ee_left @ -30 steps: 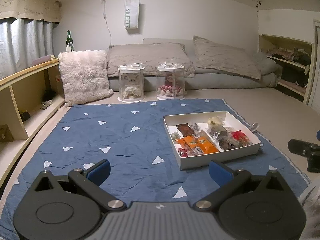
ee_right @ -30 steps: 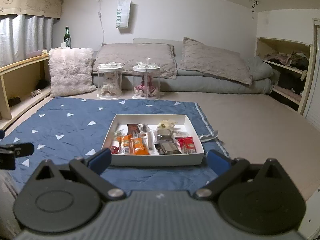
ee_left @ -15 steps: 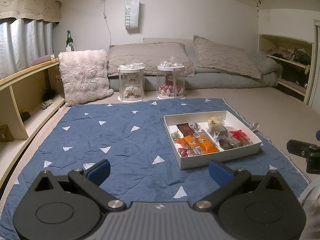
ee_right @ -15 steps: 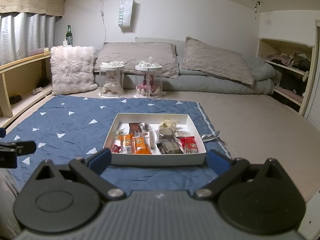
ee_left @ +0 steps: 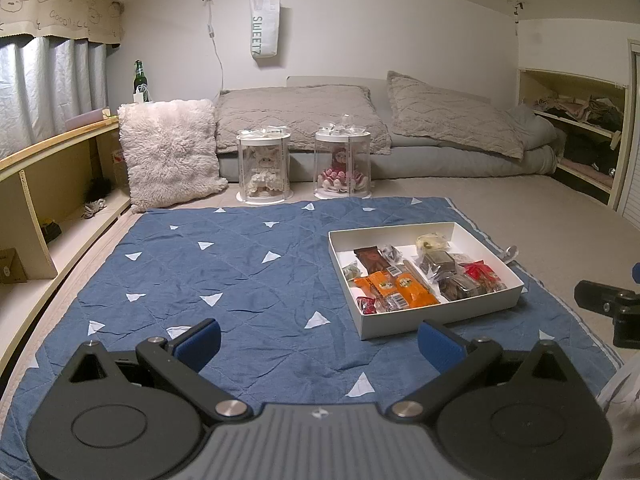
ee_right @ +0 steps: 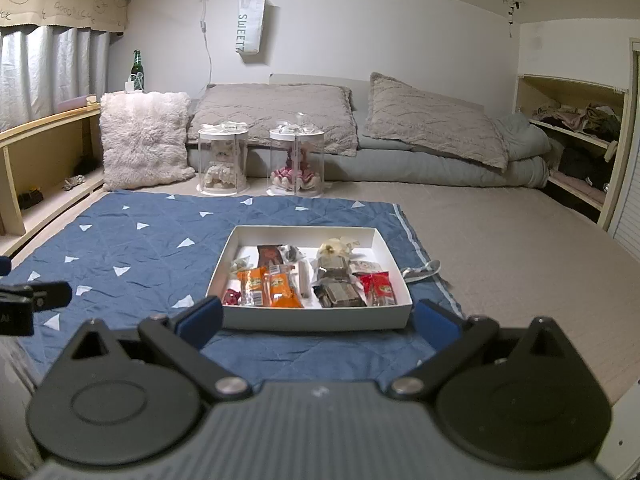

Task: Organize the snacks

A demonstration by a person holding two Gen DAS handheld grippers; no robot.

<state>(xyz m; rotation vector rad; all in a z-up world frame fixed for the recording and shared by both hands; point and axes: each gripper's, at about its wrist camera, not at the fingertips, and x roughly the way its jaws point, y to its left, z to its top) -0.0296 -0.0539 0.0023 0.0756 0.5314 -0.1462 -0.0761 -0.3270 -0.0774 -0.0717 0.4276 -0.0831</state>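
Observation:
A shallow white box [ee_left: 440, 322] [ee_right: 316, 319] lies on the right part of a blue quilted mat [ee_left: 224, 276] [ee_right: 132, 248]. Inside it are several wrapped snacks: orange packets [ee_left: 404, 288] [ee_right: 272, 288], a brown bar [ee_left: 370, 258] [ee_right: 269, 255], dark packs [ee_left: 460, 286] [ee_right: 340, 294], a red packet [ee_left: 482, 274] [ee_right: 378, 286]. My left gripper [ee_left: 319, 344] hovers open over the mat, left of and nearer than the box. Open and empty too, my right gripper [ee_right: 318, 324] hangs just in front of the box's near wall.
Two clear cylinder cases with dolls [ee_left: 264, 168] [ee_left: 343, 166] stand beyond the mat. A fluffy cushion [ee_left: 170, 152] leans at the back left, a low bed with pillows [ee_left: 400, 128] behind. Wooden shelves [ee_left: 44, 200] run along the left, a cupboard [ee_left: 576, 136] on the right. A foil wrapper [ee_right: 420, 272] lies right of the box.
Both views have drifted slightly, the right gripper tilting a little more down toward the box. Both grippers stay open. Nothing in the box has moved.

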